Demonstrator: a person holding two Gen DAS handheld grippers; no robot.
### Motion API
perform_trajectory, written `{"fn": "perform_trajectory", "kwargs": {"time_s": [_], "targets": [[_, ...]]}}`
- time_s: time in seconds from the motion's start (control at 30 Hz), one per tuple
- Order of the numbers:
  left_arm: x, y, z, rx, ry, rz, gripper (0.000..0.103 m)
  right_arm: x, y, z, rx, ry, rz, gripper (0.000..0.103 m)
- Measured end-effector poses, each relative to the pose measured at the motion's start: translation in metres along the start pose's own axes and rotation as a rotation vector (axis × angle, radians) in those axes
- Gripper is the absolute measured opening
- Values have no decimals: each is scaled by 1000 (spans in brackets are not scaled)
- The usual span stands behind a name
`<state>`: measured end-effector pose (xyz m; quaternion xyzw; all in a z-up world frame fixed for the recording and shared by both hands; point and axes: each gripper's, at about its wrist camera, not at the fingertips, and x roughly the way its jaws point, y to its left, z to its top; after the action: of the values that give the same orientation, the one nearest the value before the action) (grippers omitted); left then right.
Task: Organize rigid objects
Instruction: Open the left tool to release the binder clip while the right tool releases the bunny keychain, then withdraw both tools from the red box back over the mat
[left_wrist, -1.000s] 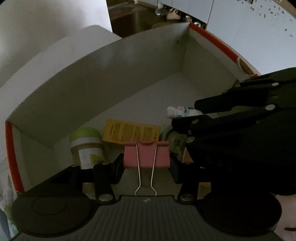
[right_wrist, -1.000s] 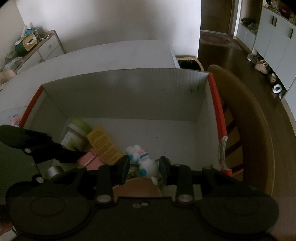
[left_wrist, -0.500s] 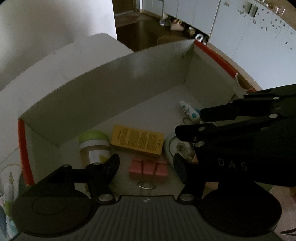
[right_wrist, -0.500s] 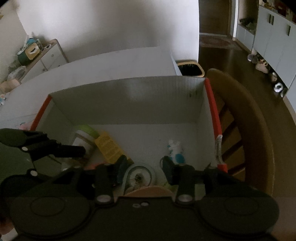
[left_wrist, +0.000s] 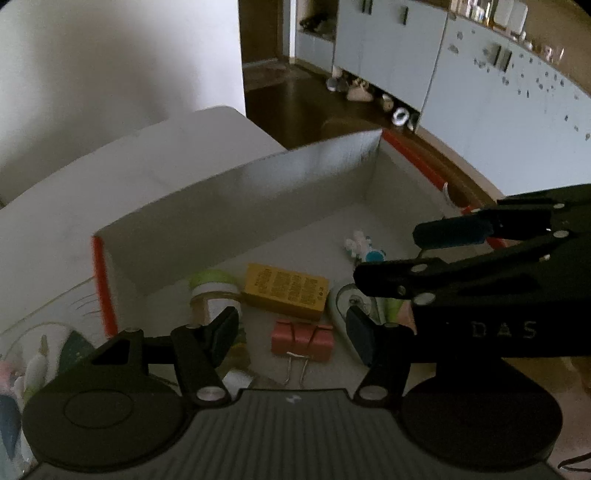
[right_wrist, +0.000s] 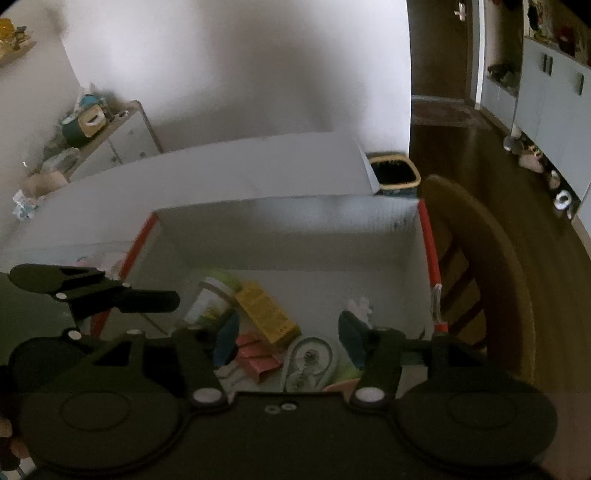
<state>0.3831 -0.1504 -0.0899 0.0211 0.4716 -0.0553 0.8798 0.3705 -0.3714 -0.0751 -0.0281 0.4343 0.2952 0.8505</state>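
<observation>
The left hand-held gripper (left_wrist: 291, 332) hangs above the near part of a white box (left_wrist: 258, 192) with red edges, and its 2 fingers are spread apart with nothing between them. Under the gap lies a pink binder clip (left_wrist: 303, 341) on the box floor, with its wire handles pointing toward the camera. Just behind the clip lies a yellow carton (left_wrist: 286, 290), flat on its side. To the left of the carton lies a jar with a green lid (left_wrist: 213, 291). To the right of the clip there is a white tape dispenser (left_wrist: 345, 301), partly hidden by the right finger. Further back on the floor of the box lies a small white toy (left_wrist: 360, 245) with blue details, apart from the other things.

The right hand-held gripper (right_wrist: 288, 338) also stands open and holds nothing; it hangs above the same box from the right side. Between its fingers the right wrist view shows the clip, the carton and the tape dispenser. A wooden chair (right_wrist: 491, 266) stands just beside the right wall of the box. The box sits on a white bench (right_wrist: 240, 166).
</observation>
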Motion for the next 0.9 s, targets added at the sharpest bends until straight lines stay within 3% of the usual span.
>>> {"fn": "perform_trajectory", "kwargs": {"time_s": [0.2,0.3,0.47,0.63,0.7,0.9], "targets": [[-33,9,-9,-20,-70,-11,64,-22,10,0,0,-41,20,64],[-47,15,-14,-32,-99,-16,64,-35,16,-3,0,-61,32,72],[-77,23,-25,-39,-146,-2,64,-54,31,-7,-19,-93,57,74],[-105,36,-40,-41,-191,1,64,-70,49,-11,-13,-128,92,82],[-114,42,-46,-36,-207,4,70,-73,56,-12,-8,-138,101,86],[-137,67,-64,-40,-240,16,74,-77,86,-24,-21,-168,123,93]]}}
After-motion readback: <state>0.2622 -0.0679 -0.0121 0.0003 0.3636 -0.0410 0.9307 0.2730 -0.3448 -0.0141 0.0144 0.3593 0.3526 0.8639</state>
